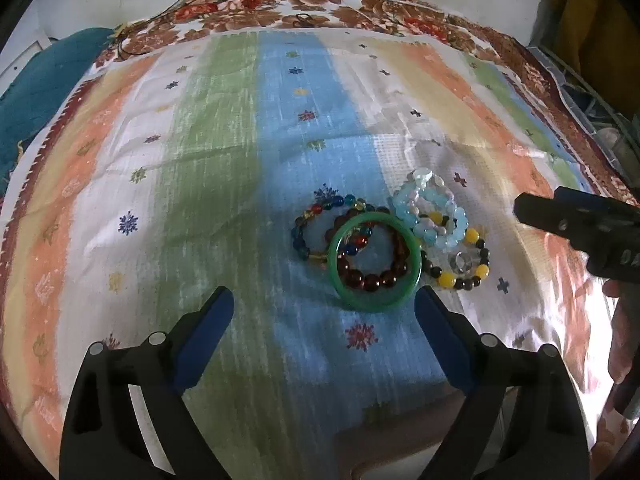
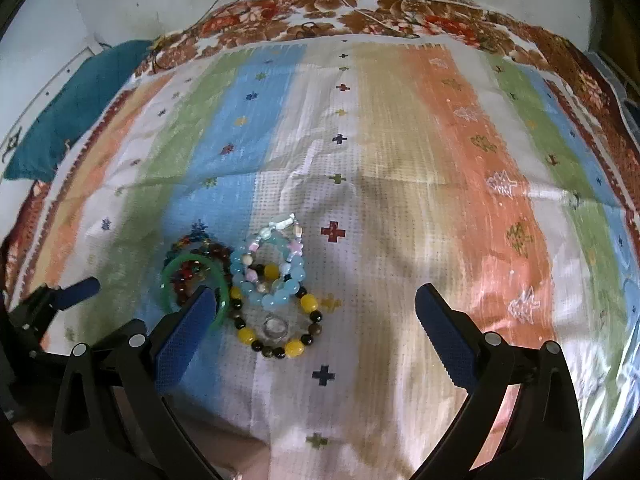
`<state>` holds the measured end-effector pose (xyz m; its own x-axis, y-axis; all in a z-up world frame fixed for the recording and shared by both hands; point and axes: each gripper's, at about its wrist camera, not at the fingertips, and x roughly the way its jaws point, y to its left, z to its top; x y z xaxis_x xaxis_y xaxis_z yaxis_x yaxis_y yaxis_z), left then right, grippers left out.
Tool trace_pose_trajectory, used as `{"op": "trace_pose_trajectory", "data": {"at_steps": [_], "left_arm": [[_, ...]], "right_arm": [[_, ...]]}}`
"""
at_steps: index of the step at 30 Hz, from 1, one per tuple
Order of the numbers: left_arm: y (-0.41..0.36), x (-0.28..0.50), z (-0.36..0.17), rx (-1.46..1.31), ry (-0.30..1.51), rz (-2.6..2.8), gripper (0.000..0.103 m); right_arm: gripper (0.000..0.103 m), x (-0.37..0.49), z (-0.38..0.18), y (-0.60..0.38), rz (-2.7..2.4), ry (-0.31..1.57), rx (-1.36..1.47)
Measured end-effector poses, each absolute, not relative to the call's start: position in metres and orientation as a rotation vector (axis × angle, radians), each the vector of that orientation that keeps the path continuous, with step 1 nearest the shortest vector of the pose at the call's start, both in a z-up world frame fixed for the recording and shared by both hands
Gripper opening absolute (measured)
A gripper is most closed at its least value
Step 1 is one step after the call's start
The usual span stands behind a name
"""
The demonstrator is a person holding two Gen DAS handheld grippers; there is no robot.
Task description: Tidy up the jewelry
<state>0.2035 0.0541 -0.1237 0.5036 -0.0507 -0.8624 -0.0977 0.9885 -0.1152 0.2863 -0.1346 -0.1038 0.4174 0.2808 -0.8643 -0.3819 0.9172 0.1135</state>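
Note:
A pile of bracelets lies on the striped cloth. A green bangle rests over a dark red bead bracelet and a multicoloured bead bracelet. Beside them are a light blue bead bracelet, a yellow-and-black bead bracelet and a small clear ring. My left gripper is open just short of the bangle, nothing between its pads. My right gripper is open above the yellow-and-black bracelet; its left finger covers part of the green bangle in this view.
A floral brown-and-white sheet borders the striped cloth at the back, with thin dark cords on it. A teal cloth lies at the left edge. A hand shows at the right under the right gripper's black body.

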Motion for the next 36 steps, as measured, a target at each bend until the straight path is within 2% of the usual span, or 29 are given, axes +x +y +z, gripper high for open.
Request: {"op": "trace_pose_trajectory", "data": {"at_steps": [3, 5, 7, 14, 19, 23, 27, 32, 36], "left_arm": [[0.057, 0.205, -0.126, -0.171, 1.039, 0.009, 0.089], [0.057, 0.207, -0.129, -0.173, 1.045, -0.006, 0.085], [0.056, 0.208, -0.132, -0.174, 1.057, -0.028, 0.076], [0.055, 0.214, -0.14, -0.189, 1.075, -0.053, 0.068], [0.055, 0.214, -0.146, -0.192, 1.084, -0.05, 0.059], [0.057, 0.217, -0.15, -0.198, 1.097, -0.062, 0.057], [0.055, 0.219, -0.156, -0.197, 1.112, -0.074, 0.05], [0.054, 0.22, -0.16, -0.184, 1.12, -0.082, 0.038], [0.055, 0.223, -0.162, -0.184, 1.122, -0.09, 0.032]], "right_arm": [[0.101, 0.29, -0.107, -0.127, 0.413, 1.049, -0.143], [0.101, 0.293, -0.11, -0.123, 0.42, 1.051, -0.149], [0.101, 0.296, -0.113, -0.118, 0.427, 1.051, -0.159], [0.101, 0.303, -0.121, -0.11, 0.426, 1.051, -0.188], [0.098, 0.308, -0.128, -0.108, 0.428, 1.066, -0.182], [0.098, 0.311, -0.132, -0.104, 0.447, 1.068, -0.189], [0.091, 0.318, -0.139, -0.101, 0.452, 1.087, -0.173], [0.091, 0.322, -0.147, -0.098, 0.464, 1.092, -0.183], [0.08, 0.328, -0.153, -0.098, 0.488, 1.126, -0.143]]}}
